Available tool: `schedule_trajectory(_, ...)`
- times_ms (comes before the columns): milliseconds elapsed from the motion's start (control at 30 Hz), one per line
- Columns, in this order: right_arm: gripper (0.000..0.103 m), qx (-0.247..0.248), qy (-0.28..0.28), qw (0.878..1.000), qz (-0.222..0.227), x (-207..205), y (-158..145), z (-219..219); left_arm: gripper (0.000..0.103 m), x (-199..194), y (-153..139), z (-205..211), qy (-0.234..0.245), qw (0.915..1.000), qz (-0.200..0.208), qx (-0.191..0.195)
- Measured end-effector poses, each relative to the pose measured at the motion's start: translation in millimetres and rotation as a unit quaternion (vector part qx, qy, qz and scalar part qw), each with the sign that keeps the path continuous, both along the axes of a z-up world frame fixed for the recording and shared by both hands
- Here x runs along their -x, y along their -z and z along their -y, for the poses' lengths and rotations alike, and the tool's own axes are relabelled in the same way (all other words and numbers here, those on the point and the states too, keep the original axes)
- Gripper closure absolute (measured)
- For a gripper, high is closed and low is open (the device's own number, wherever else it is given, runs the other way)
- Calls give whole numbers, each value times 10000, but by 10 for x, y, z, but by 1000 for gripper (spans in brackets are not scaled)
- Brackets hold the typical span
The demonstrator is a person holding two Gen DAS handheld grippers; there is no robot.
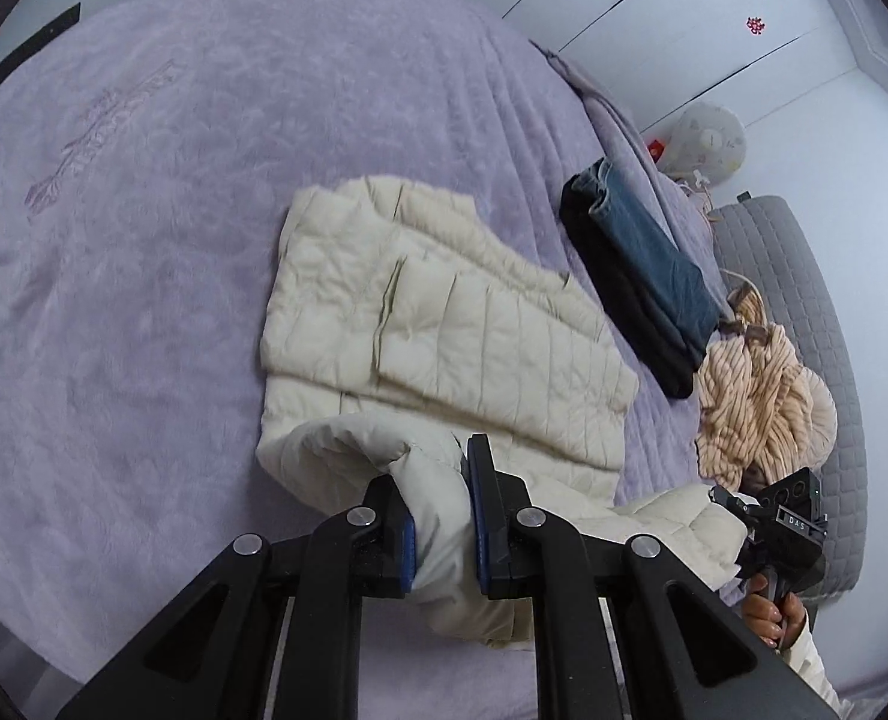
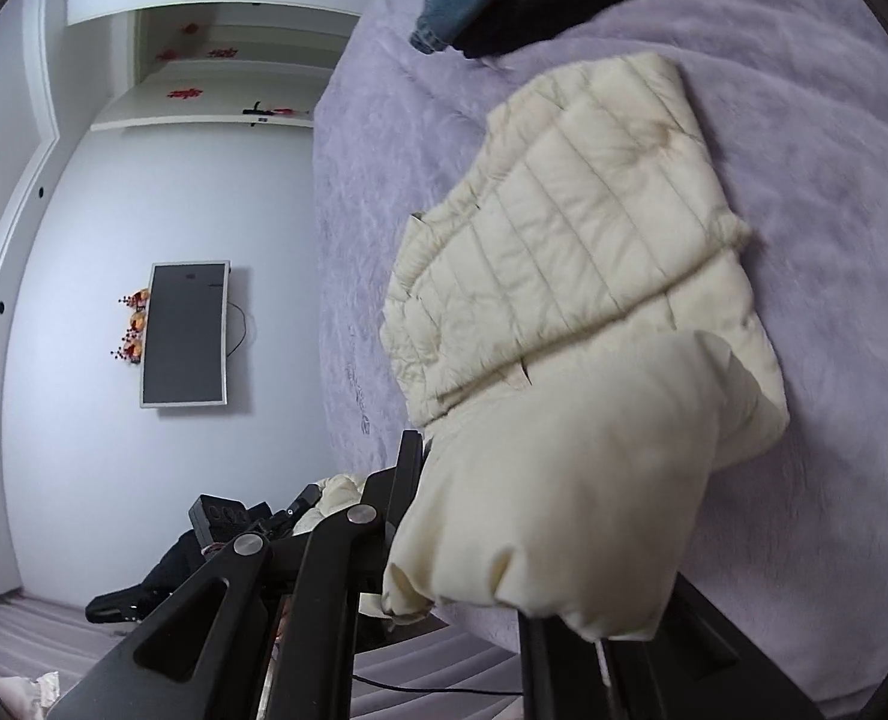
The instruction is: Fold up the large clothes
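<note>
Closest in, the left tongs (image 1: 438, 516) are clamped on a bunched fold of the cream quilted jacket (image 1: 438, 324), the blue pads pressing the fabric from both sides. The right tongs (image 2: 474, 540) are mostly buried: the jacket's lifted edge drapes over them in the right wrist view, hiding the right finger, so only the left finger (image 2: 408, 480) shows against the cloth. From the left wrist view the right tongs (image 1: 721, 495) meet the same hem, apparently pinching it, though the tips are too small to make out clearly. Lettering on that tool's body seems to read "DAS". A hand (image 1: 771, 612) grips its handle, cut off by the frame's edge.

The jacket lies on the lilac bed (image 1: 144, 240), its sleeves folded in over the body, the near hem raised off the cover by both tongs. Its stitched channels look puffy, slightly creased.

Beyond it sit folded jeans (image 1: 648, 252) on a dark garment (image 1: 618, 300), and a striped tan garment (image 1: 750, 396) heaped beside them. Farther off, a wall screen (image 2: 186, 333) hangs; red decorations are unreadable.
</note>
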State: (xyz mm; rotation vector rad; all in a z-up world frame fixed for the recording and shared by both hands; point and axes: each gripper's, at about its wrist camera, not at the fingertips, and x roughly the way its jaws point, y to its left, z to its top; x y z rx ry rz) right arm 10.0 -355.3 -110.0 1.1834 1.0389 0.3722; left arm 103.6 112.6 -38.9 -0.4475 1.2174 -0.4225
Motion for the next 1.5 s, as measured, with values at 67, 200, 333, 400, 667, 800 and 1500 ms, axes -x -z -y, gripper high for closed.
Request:
schedule_trajectory(67,92,129,-45,9999,82,-300,-72,63,88,-252,-33,45,-23,9999,117,-80)
schedule_trajectory(200,92,349,-38,9992,204,-855,-121,161,88,-820,57,147,2,9996,215,-204)
schedule_trajectory(333,92,491,187,9986,-5,-1327,40,232,88,-1350,340,280,199,9984,122,-524)
schedule_trajectory(400,92,561,258,9979,-173,-1536,194,245,88,-1553,520,353,333,9962,49,-799)
schedule_trajectory(667,91,713,388,9940,-738,-1968,721,259,84,-1842,1032,421,362,9912,-329,-1234)
schedule_trajectory(800,90,890,340,9927,-739,-2039,715,250,84,-1821,959,420,404,9895,-246,-1362)
schedule_trajectory(1500,33,1362,630,9875,-473,-1583,249,437,0,-1314,863,432,369,9699,225,-2395)
